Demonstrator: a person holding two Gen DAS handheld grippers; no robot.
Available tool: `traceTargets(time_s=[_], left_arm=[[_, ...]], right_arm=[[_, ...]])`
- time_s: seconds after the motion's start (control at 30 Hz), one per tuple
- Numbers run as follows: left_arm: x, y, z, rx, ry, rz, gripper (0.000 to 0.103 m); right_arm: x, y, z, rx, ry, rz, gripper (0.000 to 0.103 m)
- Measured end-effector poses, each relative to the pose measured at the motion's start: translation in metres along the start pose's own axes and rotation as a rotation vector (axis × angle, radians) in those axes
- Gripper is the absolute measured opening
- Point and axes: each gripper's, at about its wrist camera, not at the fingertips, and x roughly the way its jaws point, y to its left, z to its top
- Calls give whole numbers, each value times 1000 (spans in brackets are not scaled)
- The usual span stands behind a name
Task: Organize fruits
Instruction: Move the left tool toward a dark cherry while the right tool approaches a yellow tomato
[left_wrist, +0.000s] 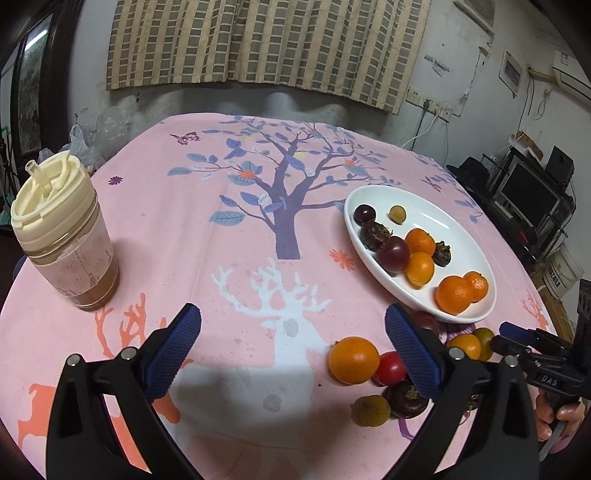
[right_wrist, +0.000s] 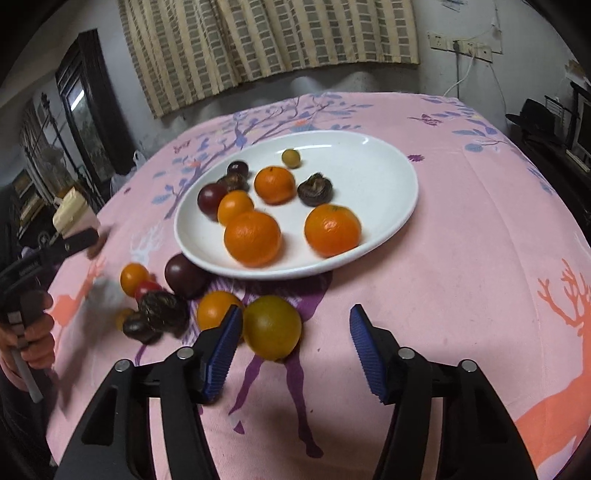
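Note:
A white oval plate (left_wrist: 424, 210) (right_wrist: 369, 177) holds several oranges, dark plums and brown chestnut-like fruits. Loose fruit lies on the pink cloth in front of it: an orange (left_wrist: 353, 359), a red tomato (left_wrist: 389, 368), a dark brown fruit (left_wrist: 406, 400) and a small longan (left_wrist: 370, 410). My left gripper (left_wrist: 292, 314) is open wide over bare cloth, left of that cluster, with nothing between its fingers. My right gripper (right_wrist: 295, 312) is open around a yellow-green citrus (right_wrist: 272, 326); the left pad is at the fruit and the right pad stands apart from it. An orange (right_wrist: 218, 308) sits just behind the left finger.
A lidded cup with a straw (left_wrist: 62, 236) stands at the table's left side. A dark plum (right_wrist: 184, 275) lies by the plate's near rim. The right gripper (left_wrist: 517, 336) and a hand show at the left view's right edge. Shelves and a monitor (left_wrist: 528, 195) stand beyond the table.

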Motion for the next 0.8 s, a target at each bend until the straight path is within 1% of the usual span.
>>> traceTargets(time_s=[0.2, 0.27, 0.5, 0.63, 0.8], left_arm=[[1, 1, 0, -14, 5, -9, 98], [1, 0, 0, -15, 9, -15, 98], [-2, -2, -1, -3, 5, -16, 98], [-3, -4, -1, 4, 7, -24, 98], [-6, -13, -3, 38, -1, -40, 98]], right_arm=[[6, 15, -5, -76, 33, -5, 52], [7, 15, -5, -78, 34, -2, 51], [8, 16, -5, -93, 42, 3, 38], [10, 19, -5, -111, 32, -16, 38], [12, 20, -3, -121, 17, -30, 38]])
